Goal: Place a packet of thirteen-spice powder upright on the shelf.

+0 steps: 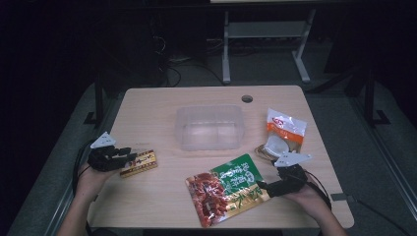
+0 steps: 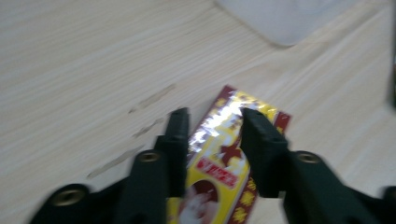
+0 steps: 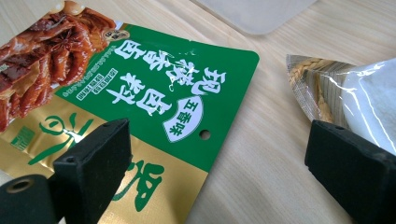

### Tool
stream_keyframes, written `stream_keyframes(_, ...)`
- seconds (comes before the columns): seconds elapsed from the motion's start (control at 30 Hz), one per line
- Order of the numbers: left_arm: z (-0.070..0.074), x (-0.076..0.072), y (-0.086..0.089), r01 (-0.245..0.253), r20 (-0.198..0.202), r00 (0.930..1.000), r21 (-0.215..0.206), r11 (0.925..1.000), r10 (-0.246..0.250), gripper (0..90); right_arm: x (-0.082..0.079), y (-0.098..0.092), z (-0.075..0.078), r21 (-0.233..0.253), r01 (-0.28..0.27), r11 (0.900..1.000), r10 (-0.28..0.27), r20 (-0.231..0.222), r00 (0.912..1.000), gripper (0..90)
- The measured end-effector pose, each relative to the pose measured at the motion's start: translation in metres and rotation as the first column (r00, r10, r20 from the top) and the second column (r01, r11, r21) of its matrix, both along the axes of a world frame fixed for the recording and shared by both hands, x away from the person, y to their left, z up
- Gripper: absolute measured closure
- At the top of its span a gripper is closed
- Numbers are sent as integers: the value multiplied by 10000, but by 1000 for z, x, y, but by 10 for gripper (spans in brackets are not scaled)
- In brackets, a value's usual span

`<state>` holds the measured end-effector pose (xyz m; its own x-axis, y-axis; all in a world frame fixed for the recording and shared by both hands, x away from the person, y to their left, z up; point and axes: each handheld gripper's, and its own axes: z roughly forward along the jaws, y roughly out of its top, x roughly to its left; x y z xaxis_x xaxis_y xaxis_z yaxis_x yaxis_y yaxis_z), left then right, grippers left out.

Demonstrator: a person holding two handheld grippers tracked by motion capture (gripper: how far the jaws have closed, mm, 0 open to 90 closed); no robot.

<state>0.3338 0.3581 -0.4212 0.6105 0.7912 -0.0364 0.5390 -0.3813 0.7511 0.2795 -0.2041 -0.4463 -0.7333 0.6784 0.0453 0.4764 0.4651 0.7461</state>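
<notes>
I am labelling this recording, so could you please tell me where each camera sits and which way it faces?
High view: above the person's side, looking forward and down on the table; forearms, both grippers.
Left gripper view: rides the left gripper, looking at the small red-and-yellow packet; its black jaws.
Right gripper view: rides the right gripper, facing the green pouch; its jaws.
Shared: the clear container.

The high view looked forward and down from above the near edge, taking in the whole table [image 1: 147,103] with the clear tub [image 1: 209,127] central. The left gripper view sat close, facing the tub's corner [image 2: 280,18]. The right gripper view, equally low, faced the same tub [image 3: 254,14] across the green pouch [image 3: 154,93].
</notes>
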Motion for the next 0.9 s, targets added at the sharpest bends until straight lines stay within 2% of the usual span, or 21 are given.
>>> stream_keyframes(0.1,-4,4,8,-265,-140,9995,225,9994,269,769,0,0,0,21,22,10000,-22,-1,10000,71)
stream_keyframes(0.23,-6,13,15,-502,-57,9987,641,9967,507,879,0,0,0,-6,12,10000,-12,-22,10000,71)
stream_keyframes(0.33,-11,19,17,-713,-214,9971,674,9952,729,894,0,0,0,-17,26,10000,-26,-11,10000,72)
stream_keyframes(0.43,-18,22,19,-716,-717,9942,1116,9912,799,894,0,0,0,10,74,10000,-74,-28,10000,72)
stream_keyframes(0.47,-19,22,20,-581,-751,9949,1141,9918,670,894,0,0,0,7,84,10000,-84,-33,10000,72)
stream_keyframes(0.5,-21,21,20,-646,-889,9935,768,9950,714,894,0,0,0,4,88,10000,-88,-32,10000,72)
stream_keyframes(0.63,-21,18,19,-381,-1101,9928,738,9965,461,895,0,0,0,-2,80,10000,-80,2,10000,72)
stream_keyframes(0.73,-21,13,13,24,-1365,9906,626,9980,61,895,-1,-1,0,-17,116,9999,-116,-2,9999,73)
stream_keyframes(0.87,-22,5,4,626,-1701,9840,519,9967,-530,895,-1,-2,0,34,153,9999,-153,-18,9999,73)
stream_keyframes(0.9,-22,2,1,730,-1863,9804,407,9965,-642,895,-1,-2,1,30,150,9999,-150,-10,9999,73)
